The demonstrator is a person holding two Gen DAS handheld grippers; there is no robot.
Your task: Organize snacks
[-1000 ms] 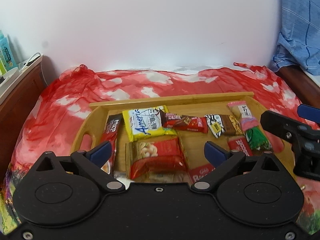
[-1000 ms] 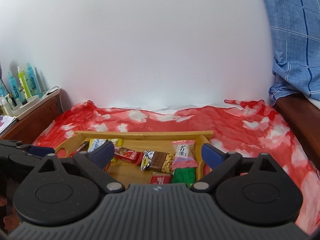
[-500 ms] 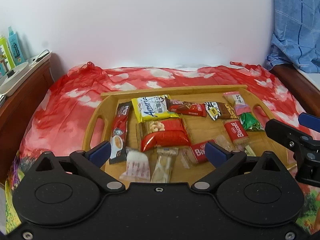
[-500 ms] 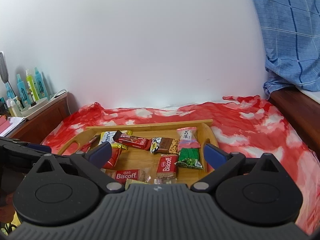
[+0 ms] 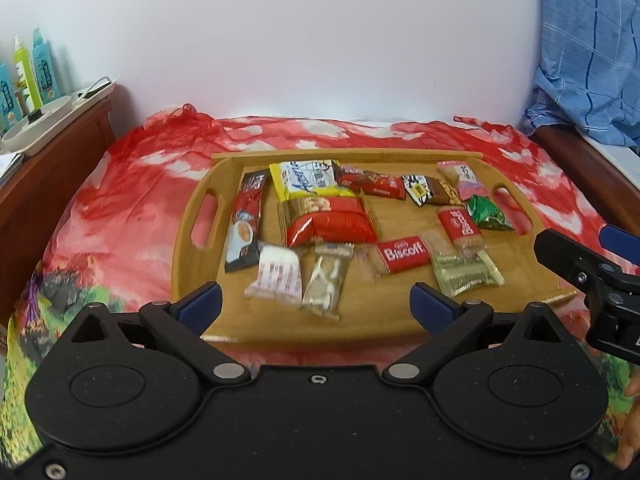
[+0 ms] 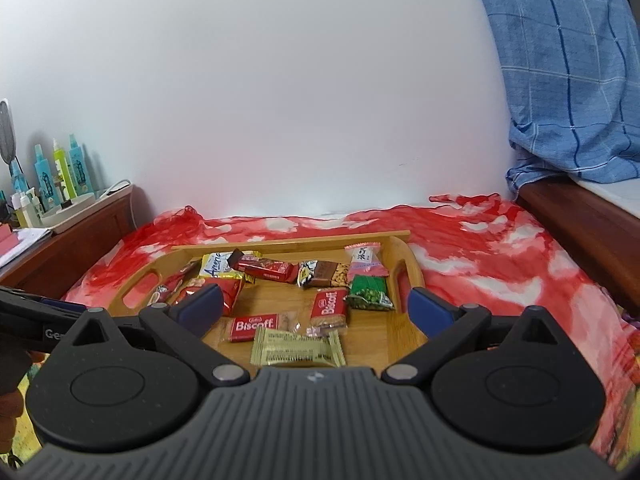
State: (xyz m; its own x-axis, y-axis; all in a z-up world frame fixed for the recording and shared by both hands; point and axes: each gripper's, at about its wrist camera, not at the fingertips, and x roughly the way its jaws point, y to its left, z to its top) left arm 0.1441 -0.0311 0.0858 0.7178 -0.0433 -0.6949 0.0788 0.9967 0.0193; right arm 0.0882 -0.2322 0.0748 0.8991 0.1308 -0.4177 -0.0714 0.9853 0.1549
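A wooden tray point(image 5: 200, 216) rests on the red-clothed bed point(image 5: 132, 184).

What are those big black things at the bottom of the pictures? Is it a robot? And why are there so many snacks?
It is not a robot. A person holds a grabbing tool in each hand, and each tool carries a small camera looking forward along its two blue-tipped fingers. One picture comes from the left gripper, the other from the right gripper. Both are open and hold nothing. In front of them a wooden tray sits on a red cloth. On the tray lie wrapped snacks: two red Biscoff biscuits, a yellow packet, a green packet, a big red bag and more. The job is to tidy them.
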